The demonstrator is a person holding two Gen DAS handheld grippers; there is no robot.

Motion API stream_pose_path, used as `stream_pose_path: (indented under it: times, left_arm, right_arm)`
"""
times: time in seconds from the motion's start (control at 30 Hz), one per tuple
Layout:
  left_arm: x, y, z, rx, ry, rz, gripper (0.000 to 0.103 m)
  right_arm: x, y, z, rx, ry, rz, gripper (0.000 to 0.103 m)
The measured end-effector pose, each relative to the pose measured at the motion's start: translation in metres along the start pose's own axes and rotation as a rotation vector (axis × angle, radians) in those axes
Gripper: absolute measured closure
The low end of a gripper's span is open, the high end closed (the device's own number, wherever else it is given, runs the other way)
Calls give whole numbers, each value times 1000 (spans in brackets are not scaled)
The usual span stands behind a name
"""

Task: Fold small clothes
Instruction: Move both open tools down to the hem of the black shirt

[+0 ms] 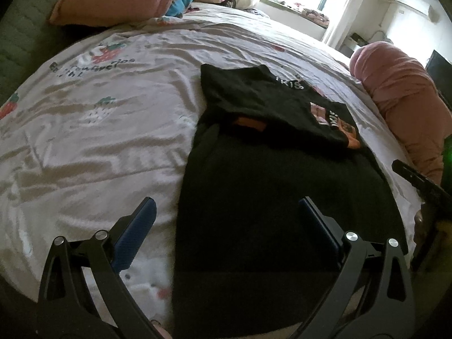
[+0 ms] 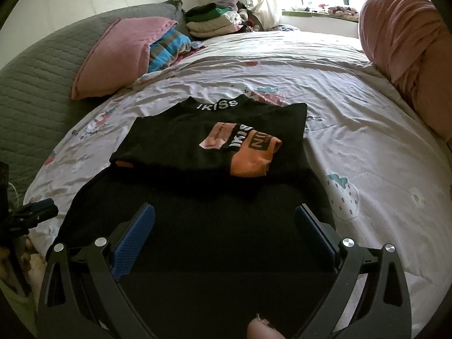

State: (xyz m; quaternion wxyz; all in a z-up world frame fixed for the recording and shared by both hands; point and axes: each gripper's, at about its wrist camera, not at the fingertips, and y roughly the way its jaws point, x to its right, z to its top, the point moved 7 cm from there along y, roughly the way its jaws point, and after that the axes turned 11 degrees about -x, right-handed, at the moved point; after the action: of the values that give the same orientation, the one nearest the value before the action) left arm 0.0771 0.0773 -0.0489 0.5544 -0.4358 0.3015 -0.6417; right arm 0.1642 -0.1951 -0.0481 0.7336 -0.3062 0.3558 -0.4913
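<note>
A black top (image 2: 197, 226) lies flat on the bed, collar with white lettering at its far end. Both sleeves are folded in over the chest, and an orange and pink sleeve end (image 2: 248, 147) lies on top. The left wrist view shows the same black top (image 1: 268, 197) right of centre. My left gripper (image 1: 226, 212) hovers open over the garment's left edge, one finger above the sheet, one above the black cloth. My right gripper (image 2: 224, 217) hovers open over the lower body of the top. The left gripper (image 2: 36, 212) also peeks in at the left edge of the right wrist view.
The bed sheet (image 2: 353, 118) is white with strawberry prints. A pink pillow (image 2: 118, 56) and striped cloth lie at the far left, stacked folded clothes (image 2: 212, 19) behind. A pink rolled blanket (image 2: 409, 56) lies along the right side. A fingertip (image 2: 261, 329) shows at the bottom.
</note>
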Motion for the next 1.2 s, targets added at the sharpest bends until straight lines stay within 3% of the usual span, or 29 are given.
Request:
stream_pose_path:
  times: [0.43,0.77,1.2]
  left_arm:
    - [-18,-16,-28,-5,-61,-40,10]
    - [-6,-10,-55,-74,-18,-83,38]
    - [-18,9,-79,-157,-65,-76,38]
  right_arm:
    - [7,-14,-15,4,-1,-6,5]
    - [22,-27,-20,14,14,-7,5]
    - [29,-28,-57,-80,-33,-18,5]
